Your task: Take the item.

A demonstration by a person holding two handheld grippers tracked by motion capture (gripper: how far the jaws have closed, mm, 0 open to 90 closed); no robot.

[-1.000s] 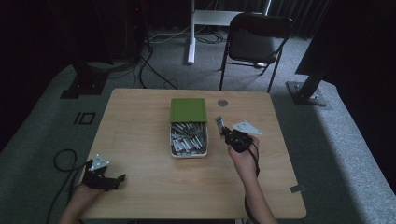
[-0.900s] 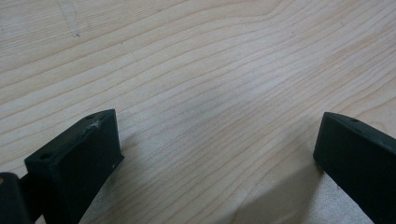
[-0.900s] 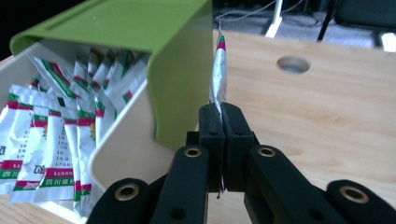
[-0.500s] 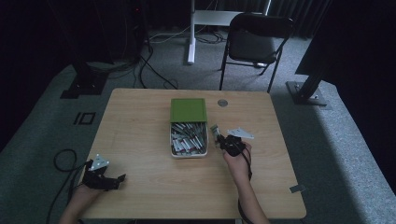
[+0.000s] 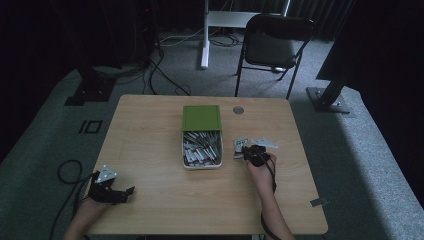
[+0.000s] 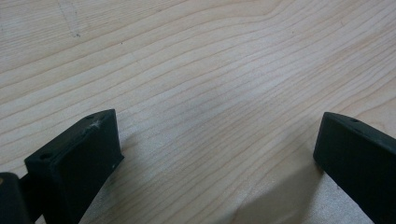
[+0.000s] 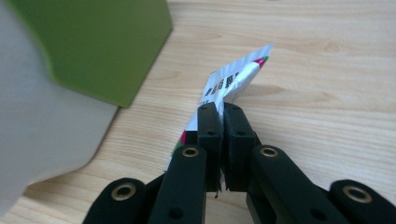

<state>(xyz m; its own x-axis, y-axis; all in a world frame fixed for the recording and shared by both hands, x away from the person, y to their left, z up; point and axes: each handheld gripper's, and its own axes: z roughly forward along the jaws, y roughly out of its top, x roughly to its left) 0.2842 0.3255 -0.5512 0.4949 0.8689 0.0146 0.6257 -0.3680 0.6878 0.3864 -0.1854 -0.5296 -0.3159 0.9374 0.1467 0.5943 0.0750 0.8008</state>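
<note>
Right tongs (image 7: 222, 116) pinched tight on 1 foil sachet (image 7: 233, 79), low over the table (image 5: 150, 130) just right of the white box (image 5: 201, 165). Likely step: laying the sachet down; next, release it flat. Box holds many sachets, green lid (image 5: 201, 118) behind it. Left tongs (image 6: 210, 154) wide open, holding nothing, resting near the table's corner.

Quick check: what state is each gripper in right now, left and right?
Left gripper: open, nothing between its fingers, low over the table.
Right gripper: shut on a sachet, beside the box.
</note>
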